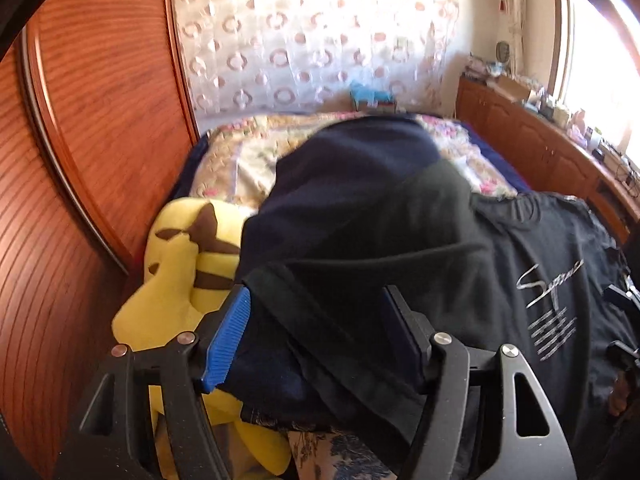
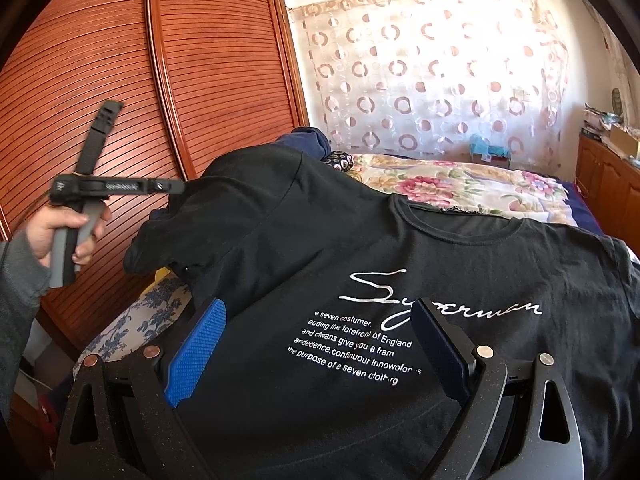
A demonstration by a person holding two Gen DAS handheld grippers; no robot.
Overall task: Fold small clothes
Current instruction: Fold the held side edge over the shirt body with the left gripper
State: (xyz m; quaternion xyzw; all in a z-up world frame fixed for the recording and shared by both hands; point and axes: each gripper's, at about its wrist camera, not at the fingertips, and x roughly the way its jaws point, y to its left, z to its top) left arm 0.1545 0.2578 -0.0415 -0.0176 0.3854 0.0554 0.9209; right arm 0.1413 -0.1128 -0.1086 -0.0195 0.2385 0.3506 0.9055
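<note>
Shirt: black T-shirt (image 2: 360, 264) with white script and small print lies front-up across the bed (image 2: 460, 184), collar toward the curtain (image 2: 432, 72); its sleeve on the wardrobe side is bunched and lifted.
Left gripper (image 1: 320, 336): jaws stand apart, blue pad (image 1: 228, 344) on one side, dark pad on the other; a fold of the black sleeve and darker navy cloth (image 1: 352, 168) sits between them, but the pads do not clearly press on it — the cloth drapes loosely over the gap.
Left hand (image 2: 68, 228): seen from the right wrist, a grey-sleeved hand grips the handle beside the wardrobe (image 2: 140, 80), the tool reaching toward the raised sleeve.
Right gripper (image 2: 320, 340): jaws wide apart, hovering over the shirt's printed chest, holding nothing.
Beside the shirt: yellow plush toy (image 1: 180, 272) with brown stripes, wedged between bed and wardrobe, just next to the left gripper.
Far side: wooden cabinet (image 1: 540, 140) under the bright window — its top cluttered.
</note>
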